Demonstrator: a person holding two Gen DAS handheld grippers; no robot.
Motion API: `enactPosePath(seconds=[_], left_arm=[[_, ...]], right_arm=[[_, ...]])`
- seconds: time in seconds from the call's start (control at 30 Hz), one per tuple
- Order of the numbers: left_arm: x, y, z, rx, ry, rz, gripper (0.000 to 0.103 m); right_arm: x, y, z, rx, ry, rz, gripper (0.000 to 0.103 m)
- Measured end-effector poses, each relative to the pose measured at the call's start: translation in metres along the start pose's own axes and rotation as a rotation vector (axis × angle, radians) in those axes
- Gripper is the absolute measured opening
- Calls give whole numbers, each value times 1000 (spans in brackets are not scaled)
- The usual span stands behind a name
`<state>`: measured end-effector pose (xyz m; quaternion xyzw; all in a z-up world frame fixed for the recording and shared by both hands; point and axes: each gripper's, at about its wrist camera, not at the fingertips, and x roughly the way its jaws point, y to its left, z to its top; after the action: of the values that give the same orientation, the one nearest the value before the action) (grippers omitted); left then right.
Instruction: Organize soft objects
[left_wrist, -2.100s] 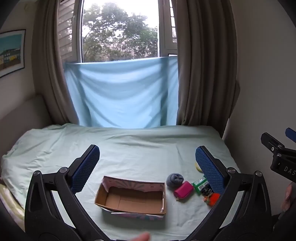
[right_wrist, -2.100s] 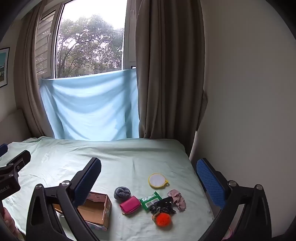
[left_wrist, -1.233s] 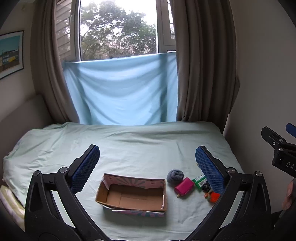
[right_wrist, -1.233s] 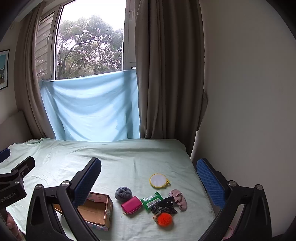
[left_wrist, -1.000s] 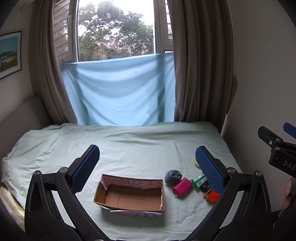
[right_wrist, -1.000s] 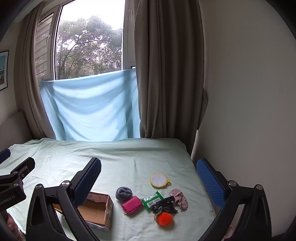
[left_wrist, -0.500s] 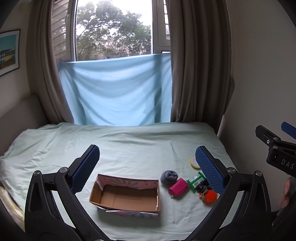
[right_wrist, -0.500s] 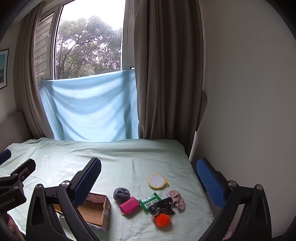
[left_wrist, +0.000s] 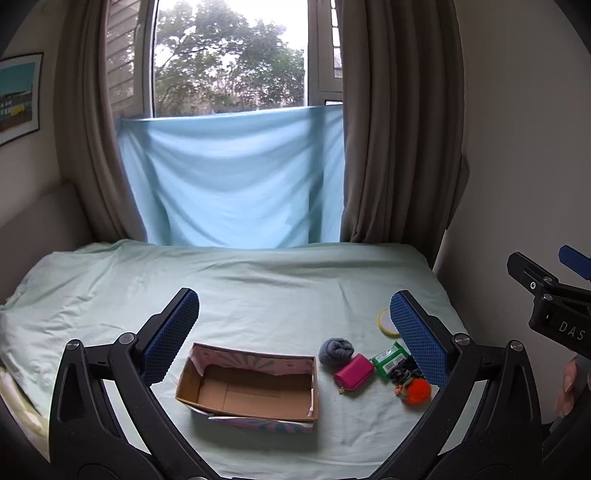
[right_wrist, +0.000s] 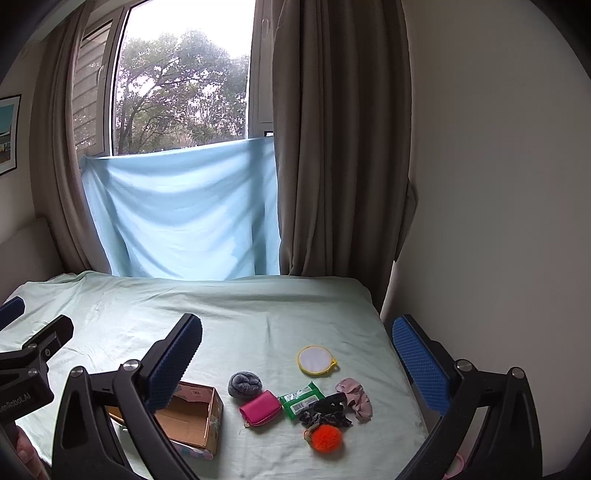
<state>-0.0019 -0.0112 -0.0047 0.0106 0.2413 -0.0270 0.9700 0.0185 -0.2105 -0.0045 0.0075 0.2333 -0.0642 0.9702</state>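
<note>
above a pale green bed sheet (right_wrist: 258, 325), both grippers, left (left_wrist: 295, 332) and right (right_wrist: 297, 354), are hovering wide apart and empty, likely approaching the grey rolled sock (right_wrist: 245, 384) to load the open cardboard box (left_wrist: 251, 391).

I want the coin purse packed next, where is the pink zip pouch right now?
In the right wrist view the pink zip pouch lies on the bed, between the grey rolled sock and the green wipes packet.

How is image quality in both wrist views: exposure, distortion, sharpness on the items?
Left wrist view: window sky blown out, strong fisheye bending of curtains, dark vignette corners; cardboard box and orange pompom evenly lit and sharp. Right wrist view: same overexposed window and barrel distortion; pink pouch and grey sock ball crisp, with soft shadows only.
</note>
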Motion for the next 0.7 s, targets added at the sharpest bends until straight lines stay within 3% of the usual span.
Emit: enactPosePath(seconds=[0.7], left_arm=[[4,-6,-3,16,-11,4,103]], right_arm=[[1,3,-1,2,3,2,103]])
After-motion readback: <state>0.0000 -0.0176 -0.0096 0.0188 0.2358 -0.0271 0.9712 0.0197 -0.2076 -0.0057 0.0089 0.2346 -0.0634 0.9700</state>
